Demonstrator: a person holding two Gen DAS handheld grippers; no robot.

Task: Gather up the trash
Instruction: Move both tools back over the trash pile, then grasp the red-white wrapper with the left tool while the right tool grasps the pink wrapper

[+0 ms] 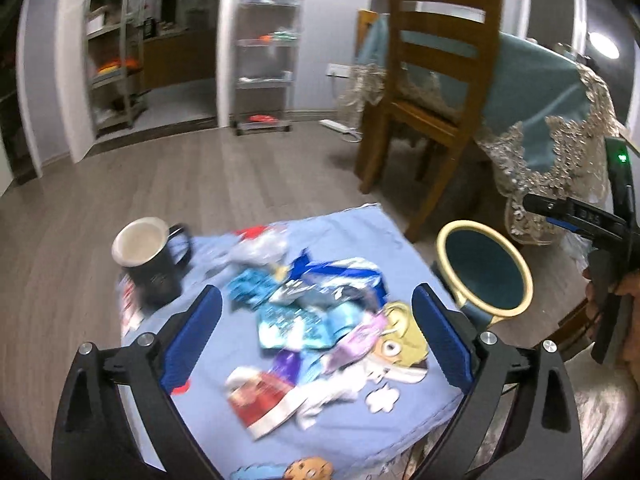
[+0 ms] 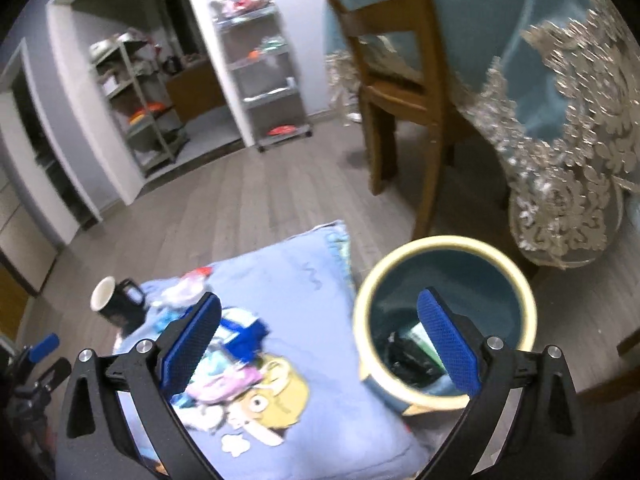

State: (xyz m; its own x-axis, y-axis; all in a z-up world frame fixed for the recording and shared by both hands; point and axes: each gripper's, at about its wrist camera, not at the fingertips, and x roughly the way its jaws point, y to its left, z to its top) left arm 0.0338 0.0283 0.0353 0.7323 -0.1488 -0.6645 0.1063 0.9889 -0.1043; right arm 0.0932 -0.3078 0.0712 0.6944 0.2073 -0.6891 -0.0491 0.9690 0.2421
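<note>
A heap of crumpled wrappers (image 1: 308, 312) lies on a light blue cartoon cloth (image 1: 224, 360); a red and white packet (image 1: 264, 398) lies nearest me. My left gripper (image 1: 316, 312) is open and empty, its jaws either side of the heap and above it. A teal bin with a cream rim (image 1: 486, 270) stands right of the cloth. In the right wrist view my right gripper (image 2: 320, 320) is open and empty, between the wrappers (image 2: 236, 344) and the bin (image 2: 444, 320), which holds dark trash (image 2: 408, 356).
A black mug (image 1: 154, 264) stands at the cloth's left edge, also in the right wrist view (image 2: 116, 304). A wooden chair (image 1: 432, 92) and a table with a blue lace-trimmed cover (image 1: 552, 120) stand behind the bin. Shelf racks (image 1: 264, 56) line the far wall.
</note>
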